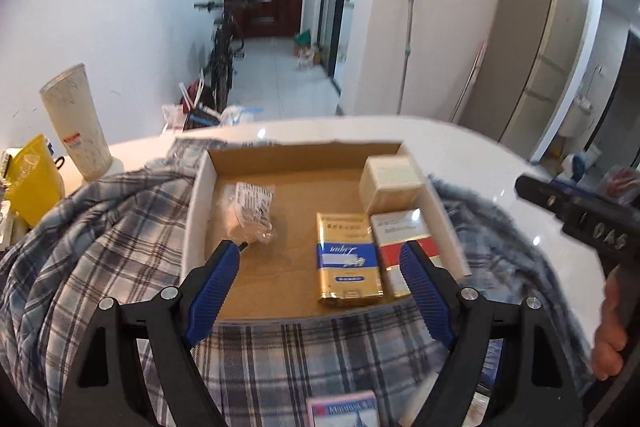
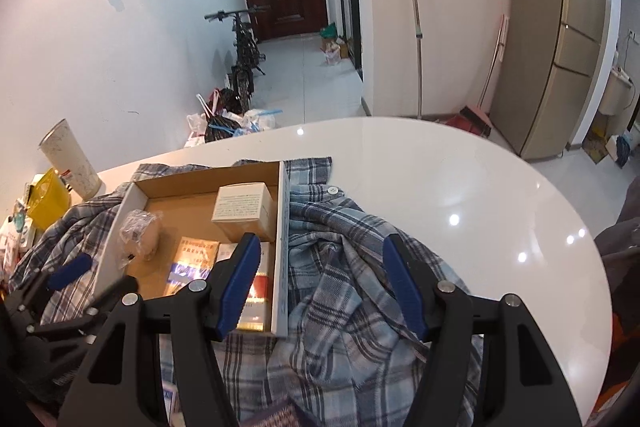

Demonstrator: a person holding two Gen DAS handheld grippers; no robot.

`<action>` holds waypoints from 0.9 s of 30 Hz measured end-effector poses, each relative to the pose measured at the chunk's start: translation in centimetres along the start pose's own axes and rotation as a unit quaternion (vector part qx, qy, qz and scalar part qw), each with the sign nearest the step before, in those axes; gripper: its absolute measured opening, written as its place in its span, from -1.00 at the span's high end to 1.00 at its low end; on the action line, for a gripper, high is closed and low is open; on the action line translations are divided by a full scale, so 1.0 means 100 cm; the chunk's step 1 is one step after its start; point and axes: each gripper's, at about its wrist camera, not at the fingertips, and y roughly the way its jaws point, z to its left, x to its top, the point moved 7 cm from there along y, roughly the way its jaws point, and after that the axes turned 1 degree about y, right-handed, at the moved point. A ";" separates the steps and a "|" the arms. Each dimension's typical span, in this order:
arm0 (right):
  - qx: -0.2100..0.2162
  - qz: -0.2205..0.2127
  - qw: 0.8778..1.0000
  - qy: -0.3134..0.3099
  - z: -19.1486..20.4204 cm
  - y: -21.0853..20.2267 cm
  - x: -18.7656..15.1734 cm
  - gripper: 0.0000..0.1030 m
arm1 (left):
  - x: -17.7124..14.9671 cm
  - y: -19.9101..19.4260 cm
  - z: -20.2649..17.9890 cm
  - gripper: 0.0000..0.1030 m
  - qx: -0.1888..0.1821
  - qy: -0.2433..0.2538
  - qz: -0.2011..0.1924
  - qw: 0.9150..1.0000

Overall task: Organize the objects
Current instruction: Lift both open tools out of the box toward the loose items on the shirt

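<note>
White and glossy, the table (image 2: pixel 440 163) carries a plaid shirt (image 2: pixel 340 247) spread under a shallow cardboard box (image 1: pixel 200 187), evidently the collection point. Inside, a cream carton (image 1: pixel 390 183) sits in the far right corner, with a gold packet (image 1: pixel 346 259) and a red-and-white packet (image 1: pixel 404 239) side by side, and a wrapped item (image 1: pixel 252 211) to the left. Left hand-held gripper (image 1: pixel 320 291) hovers above the box, jaws apart, empty. Right hand-held gripper (image 2: pixel 320 283) hangs over the shirt, also apart, holding nothing.
</note>
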 end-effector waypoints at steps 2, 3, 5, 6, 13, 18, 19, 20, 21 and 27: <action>0.008 -0.011 1.000 -0.004 0.002 -0.015 -0.001 -0.22 | 0.005 -0.024 0.000 -0.63 -0.005 -0.006 -0.026 1.000; 0.013 -0.016 1.000 -0.005 0.003 -0.022 -0.002 -0.22 | 0.007 -0.037 0.000 -0.63 -0.006 -0.007 -0.039 0.999; 0.024 -0.029 0.999 -0.010 0.008 -0.040 -0.002 -0.22 | 0.011 -0.063 0.000 -0.63 -0.007 -0.008 -0.062 0.998; 0.029 -0.035 0.999 -0.013 0.010 -0.049 -0.003 -0.22 | 0.012 -0.076 0.000 -0.63 -0.008 -0.007 -0.075 0.997; 0.055 -0.097 0.993 -0.037 0.026 -0.114 -0.004 -0.33 | 0.015 -0.166 -0.002 -0.66 -0.020 -0.010 -0.160 0.987; 0.077 -0.135 0.986 -0.053 0.032 -0.154 -0.012 -0.70 | 0.007 -0.206 -0.008 -0.78 -0.023 0.004 -0.195 0.981; 0.079 -0.144 0.985 -0.056 0.032 -0.162 -0.014 -0.85 | 0.005 -0.211 -0.009 -0.78 -0.020 0.010 -0.200 0.980; 0.080 -0.153 0.983 -0.057 0.031 -0.169 -0.016 -0.93 | 0.002 -0.216 -0.011 -0.78 -0.017 0.016 -0.205 0.979; 0.081 -0.162 0.982 -0.059 0.031 -0.175 -0.018 -1.00 | -0.001 -0.221 -0.012 -0.79 -0.013 0.022 -0.208 0.978; 0.058 -0.185 0.977 -0.087 0.025 -0.201 -0.036 -1.00 | -0.030 -0.252 -0.016 -0.79 -0.014 0.039 -0.225 0.974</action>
